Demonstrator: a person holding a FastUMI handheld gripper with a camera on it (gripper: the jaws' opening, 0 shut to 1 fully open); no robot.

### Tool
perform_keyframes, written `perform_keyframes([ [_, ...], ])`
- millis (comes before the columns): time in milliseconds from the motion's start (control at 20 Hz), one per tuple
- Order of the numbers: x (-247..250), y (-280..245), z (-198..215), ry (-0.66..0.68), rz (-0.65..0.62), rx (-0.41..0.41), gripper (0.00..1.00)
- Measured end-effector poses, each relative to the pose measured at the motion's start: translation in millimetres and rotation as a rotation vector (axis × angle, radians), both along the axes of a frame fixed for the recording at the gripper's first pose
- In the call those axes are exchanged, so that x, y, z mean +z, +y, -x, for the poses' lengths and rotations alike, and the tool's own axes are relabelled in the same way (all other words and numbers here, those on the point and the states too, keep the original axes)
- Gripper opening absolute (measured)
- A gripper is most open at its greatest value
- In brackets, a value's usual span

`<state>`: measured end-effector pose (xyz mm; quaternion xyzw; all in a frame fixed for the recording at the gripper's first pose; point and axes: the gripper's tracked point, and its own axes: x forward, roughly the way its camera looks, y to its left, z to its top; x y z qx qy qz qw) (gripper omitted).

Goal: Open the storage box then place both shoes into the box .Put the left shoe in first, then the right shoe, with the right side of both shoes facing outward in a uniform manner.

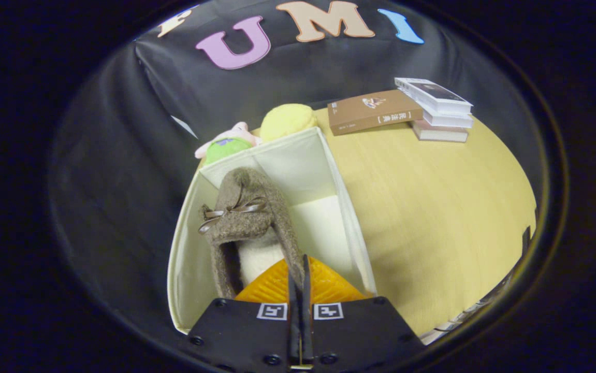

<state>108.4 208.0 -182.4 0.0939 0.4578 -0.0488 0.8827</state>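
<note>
Over the open box [347, 207], the claw [300, 269] points down into it with its two orange ribbed fingers [329, 285] drawn almost together, only a thin dark slit left between them. They pinch the heel rim of a shoe [248, 217], so the claw is closed on the shoe's edge. The shoe hangs inside the box, toe pointing away from the fingers toward the far wall, close to the box's left wall. It is a brown, fuzzy slipper with a pale lining and a thin brown ribbon bow across the top.

The box is cream fabric with thin, straight walls and a rectangular mouth; its pale floor shows beside the shoe on the right. Whether the shoe's sole rests on that floor cannot be told.

The box stands on a light wooden bench [432, 207] with fine grain. Just beyond the box's far wall lie a plush toy [228, 145], pink and green, and a round yellow plush [287, 120]. Farther off on the bench, well apart from the box, a brown book [373, 111] lies flat beside a short stack of books [440, 111] with pale covers.
</note>
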Motion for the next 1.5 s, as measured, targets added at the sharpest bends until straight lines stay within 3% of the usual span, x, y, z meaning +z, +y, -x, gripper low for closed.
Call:
perform_keyframes([
  [150, 1.9, 6.5, -2.7, -0.013, -0.005, 0.034, 0.09],
  [350, 23.8, 16.5, 1.2, -0.067, -0.047, 0.086, 0.39],
  [650, 78.7, 6.4, 8.9, -0.260, 0.135, 0.204, 0.85],
  [750, 82.3, 8.1, 18.4, -0.291, 0.125, 0.220, 1.00],
  [1000, 104.1, -11.7, 28.3, -0.401, 0.118, 0.239, 1.00],
  [1300, 157.9, -51.6, 46.8, -0.718, 0.164, 0.256, 0.99],
  [1500, 166.4, -83.2, 75.6, -0.875, 0.207, 0.242, 0.99],
])
